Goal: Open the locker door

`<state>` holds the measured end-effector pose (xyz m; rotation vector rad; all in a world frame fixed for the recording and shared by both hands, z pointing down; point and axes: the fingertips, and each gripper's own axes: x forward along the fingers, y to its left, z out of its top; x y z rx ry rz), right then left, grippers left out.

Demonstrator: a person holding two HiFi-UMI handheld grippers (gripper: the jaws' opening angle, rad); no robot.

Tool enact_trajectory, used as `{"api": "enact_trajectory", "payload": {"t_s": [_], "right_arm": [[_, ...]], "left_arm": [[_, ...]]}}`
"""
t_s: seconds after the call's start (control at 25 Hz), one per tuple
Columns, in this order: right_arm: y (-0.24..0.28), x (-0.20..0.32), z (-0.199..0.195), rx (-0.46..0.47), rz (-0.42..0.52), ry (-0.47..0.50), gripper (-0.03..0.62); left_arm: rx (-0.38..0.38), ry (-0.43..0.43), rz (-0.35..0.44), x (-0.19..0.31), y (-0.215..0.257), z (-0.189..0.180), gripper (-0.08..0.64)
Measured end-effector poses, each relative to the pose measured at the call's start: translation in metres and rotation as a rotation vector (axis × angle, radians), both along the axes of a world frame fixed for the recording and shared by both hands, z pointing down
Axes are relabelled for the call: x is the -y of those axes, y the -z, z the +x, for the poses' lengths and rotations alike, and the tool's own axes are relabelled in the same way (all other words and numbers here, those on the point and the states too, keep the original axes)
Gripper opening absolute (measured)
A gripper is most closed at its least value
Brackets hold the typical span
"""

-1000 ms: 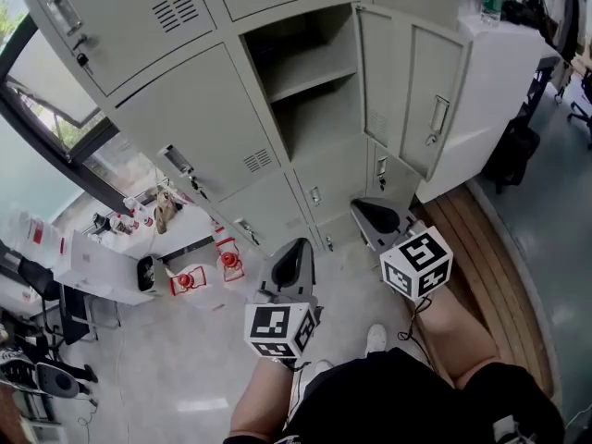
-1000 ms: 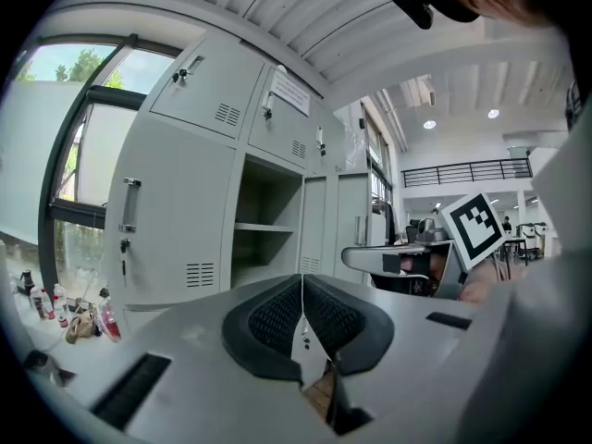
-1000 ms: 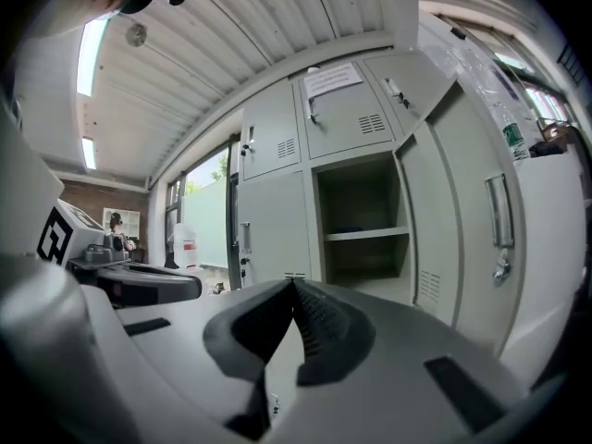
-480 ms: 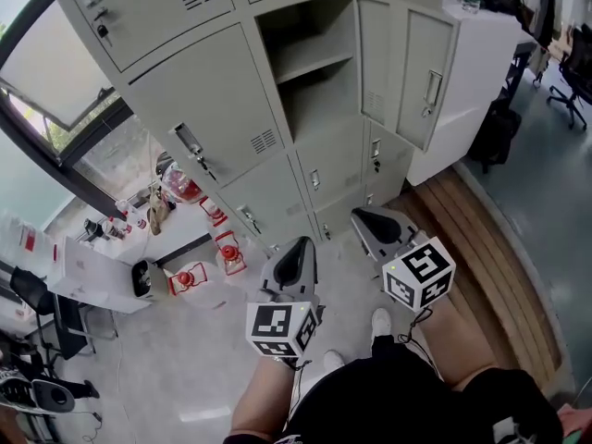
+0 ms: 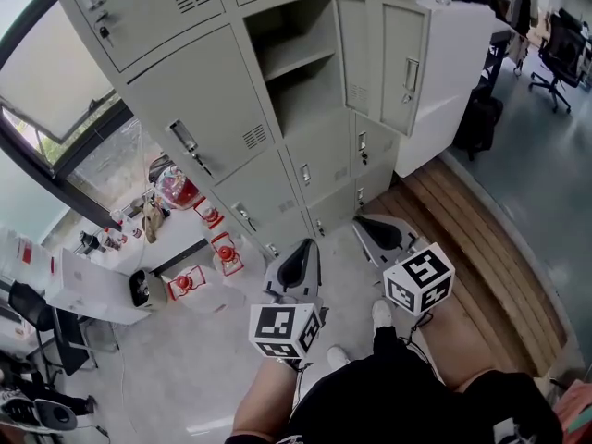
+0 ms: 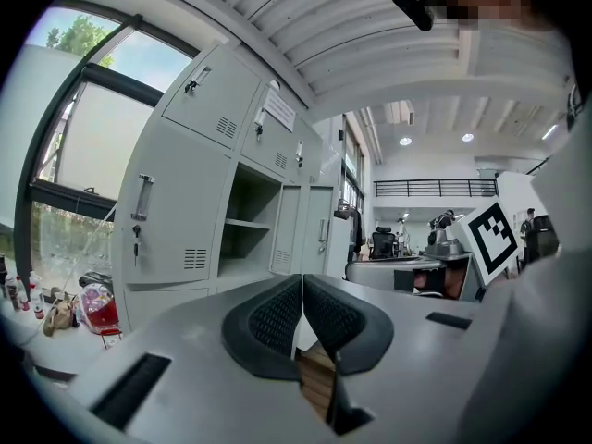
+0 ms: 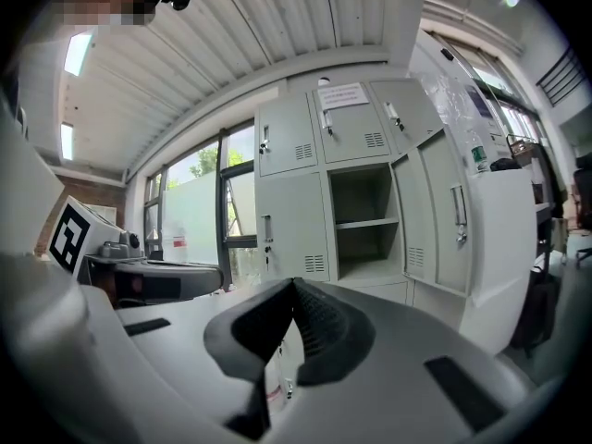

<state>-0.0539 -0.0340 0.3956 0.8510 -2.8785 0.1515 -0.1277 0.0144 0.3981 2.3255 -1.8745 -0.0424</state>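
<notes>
Beige sheet-metal locker door (image 5: 359,58), flat, rectangular, slot-vented, ajar

The person wore black clothing (image 5: 398,405) over the lap and white shoes (image 5: 381,314). The left gripper (image 5: 298,248) and the right gripper (image 5: 363,222) each had a smooth, light grey moulded shell that narrowed to two jaws. The jaws were lined with black, finely ribbed rubber pads (image 6: 268,317). Dark rectangular slots (image 6: 129,388) were cut into the shell on either side of the jaws. A white cube printed with black square markers sat at the rear of each: the left cube (image 5: 284,329) and the right cube (image 5: 418,278). A thin black cable (image 5: 414,326) ran below the right cube.
</notes>
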Motion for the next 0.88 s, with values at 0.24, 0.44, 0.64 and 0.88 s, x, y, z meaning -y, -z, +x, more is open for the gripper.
{"api": "enact_trajectory", "payload": {"t_s": [0.24, 0.44, 0.64, 0.88], "right_arm": [[-0.004, -0.015, 0.003, 0.013, -0.002, -0.013, 0.054], [-0.009, -0.024, 0.007, 0.025, -0.009, -0.023, 0.054], [-0.009, -0.029, 0.008, 0.023, -0.006, -0.036, 0.054], [-0.008, -0.031, 0.006, 0.012, -0.003, -0.038, 0.054]], "left_arm": [[0.013, -0.026, -0.001, -0.009, -0.002, 0.005, 0.02], [0.026, -0.044, -0.006, -0.014, -0.004, 0.01, 0.02], [0.028, -0.065, -0.005, -0.017, -0.005, 0.013, 0.02], [0.025, -0.078, -0.005, -0.015, -0.004, 0.012, 0.02]]}}
